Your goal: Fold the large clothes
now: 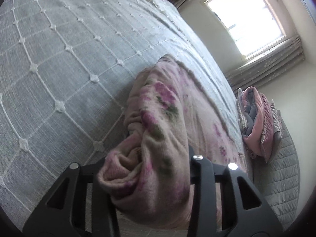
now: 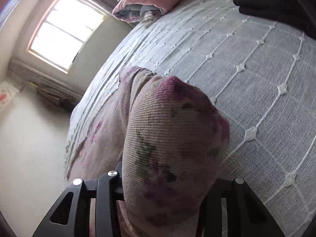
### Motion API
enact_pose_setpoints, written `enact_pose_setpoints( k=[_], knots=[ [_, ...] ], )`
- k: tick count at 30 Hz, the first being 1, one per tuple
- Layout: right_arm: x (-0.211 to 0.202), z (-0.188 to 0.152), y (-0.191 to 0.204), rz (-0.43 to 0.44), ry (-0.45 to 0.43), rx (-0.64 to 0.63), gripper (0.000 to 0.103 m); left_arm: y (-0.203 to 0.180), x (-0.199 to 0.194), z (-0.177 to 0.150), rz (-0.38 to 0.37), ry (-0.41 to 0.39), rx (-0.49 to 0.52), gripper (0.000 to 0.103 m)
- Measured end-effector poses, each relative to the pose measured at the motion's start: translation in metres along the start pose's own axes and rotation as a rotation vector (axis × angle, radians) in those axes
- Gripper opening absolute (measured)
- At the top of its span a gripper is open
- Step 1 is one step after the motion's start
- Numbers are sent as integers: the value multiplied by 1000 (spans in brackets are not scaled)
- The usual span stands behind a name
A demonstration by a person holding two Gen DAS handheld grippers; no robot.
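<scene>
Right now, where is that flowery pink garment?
The flowery pink garment lies on the grey bedspread, bunched between both grippers, its far end trailing toward the window.

I counted one floral garment, one bed, one window, one folded pink quilt, one dark cloth, and my two grippers.

Garment on bedspread; bedding pile seemingly beyond bed edge.
</scene>
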State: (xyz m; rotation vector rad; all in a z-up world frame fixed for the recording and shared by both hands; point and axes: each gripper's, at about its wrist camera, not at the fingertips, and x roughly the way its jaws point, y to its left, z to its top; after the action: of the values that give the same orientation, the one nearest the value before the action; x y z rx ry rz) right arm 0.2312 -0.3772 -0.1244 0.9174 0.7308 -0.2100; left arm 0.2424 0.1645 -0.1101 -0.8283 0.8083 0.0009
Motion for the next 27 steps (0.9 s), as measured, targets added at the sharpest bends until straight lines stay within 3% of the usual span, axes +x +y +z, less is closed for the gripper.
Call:
enact_pose_setpoints(
  k=[6,16,27],
  knots=[
    [-27,5,24,39,-70,-95,32,-19,-28,8,-62,-62,73,36],
    [-88,-8,39,142,-92,-167,31,-23,-80,7,-46,-26,123,35],
    [-153,-28,73,182,-48,-263,29,-21,-161,17,-108,-37,177,33]
  ],
)
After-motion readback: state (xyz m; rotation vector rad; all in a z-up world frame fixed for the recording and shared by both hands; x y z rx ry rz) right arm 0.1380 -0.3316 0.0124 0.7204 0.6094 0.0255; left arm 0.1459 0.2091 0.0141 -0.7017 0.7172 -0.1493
